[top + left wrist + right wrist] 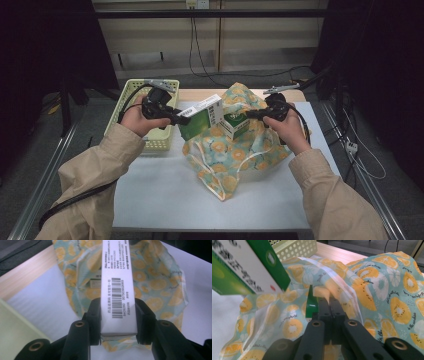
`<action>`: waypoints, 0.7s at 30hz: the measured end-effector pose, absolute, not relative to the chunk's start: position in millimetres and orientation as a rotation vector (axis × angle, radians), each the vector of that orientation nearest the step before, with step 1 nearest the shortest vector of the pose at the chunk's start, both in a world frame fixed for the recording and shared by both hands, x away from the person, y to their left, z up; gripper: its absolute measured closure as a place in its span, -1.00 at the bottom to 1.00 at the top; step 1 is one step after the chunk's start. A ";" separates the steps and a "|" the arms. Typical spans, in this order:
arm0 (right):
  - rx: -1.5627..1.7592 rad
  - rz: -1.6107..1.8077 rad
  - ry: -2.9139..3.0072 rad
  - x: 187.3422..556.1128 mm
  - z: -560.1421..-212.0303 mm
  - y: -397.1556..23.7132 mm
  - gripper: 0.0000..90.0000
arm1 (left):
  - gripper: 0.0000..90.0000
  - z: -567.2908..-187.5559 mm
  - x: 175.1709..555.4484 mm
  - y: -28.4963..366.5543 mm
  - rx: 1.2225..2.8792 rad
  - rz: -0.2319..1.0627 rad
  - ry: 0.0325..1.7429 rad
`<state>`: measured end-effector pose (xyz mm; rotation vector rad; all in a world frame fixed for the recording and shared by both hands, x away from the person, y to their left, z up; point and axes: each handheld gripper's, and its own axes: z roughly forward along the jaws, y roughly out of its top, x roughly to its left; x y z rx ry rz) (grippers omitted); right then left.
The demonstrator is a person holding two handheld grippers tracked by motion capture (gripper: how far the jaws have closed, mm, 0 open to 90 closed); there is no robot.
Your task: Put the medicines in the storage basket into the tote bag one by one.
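Note:
My left gripper (184, 119) is shut on a green and white medicine box (201, 116), held in the air just left of the bag's mouth. In the left gripper view the jaws (118, 322) clamp the box's white barcode side (118, 290), with the fruit-print bag (157, 282) beyond it. My right gripper (248, 115) is shut on the rim of the bag (235, 155) and holds it up. In the right gripper view its jaws (329, 306) pinch the bag's fabric (387, 290). A second green box (311, 305) shows inside the bag, and the held box (244, 267) hangs at upper left.
A pale green perforated basket (131, 90) stands at the table's left edge behind my left hand. The bag lies on the white table top (165, 185). Its handles (220, 187) trail toward the front. Cables run over the floor behind and to the right.

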<state>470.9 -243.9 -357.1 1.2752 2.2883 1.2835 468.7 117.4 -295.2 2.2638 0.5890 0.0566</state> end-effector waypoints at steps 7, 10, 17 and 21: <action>1.262 1.295 2.288 470.4 -356.0 -241.9 1.00 | 0.41 -309.1 457.0 96.1 2.296 0.010 0.528; 1.257 1.291 2.294 469.9 -355.8 -240.4 1.00 | 0.41 -318.3 457.1 89.3 2.331 0.004 0.504; 1.260 1.293 2.282 468.3 -351.6 -242.4 1.00 | 0.41 -336.9 451.3 70.1 2.352 -0.019 0.479; 1.259 1.294 2.279 468.5 -349.0 -241.9 1.00 | 0.41 -346.3 448.5 57.3 2.357 -0.021 0.467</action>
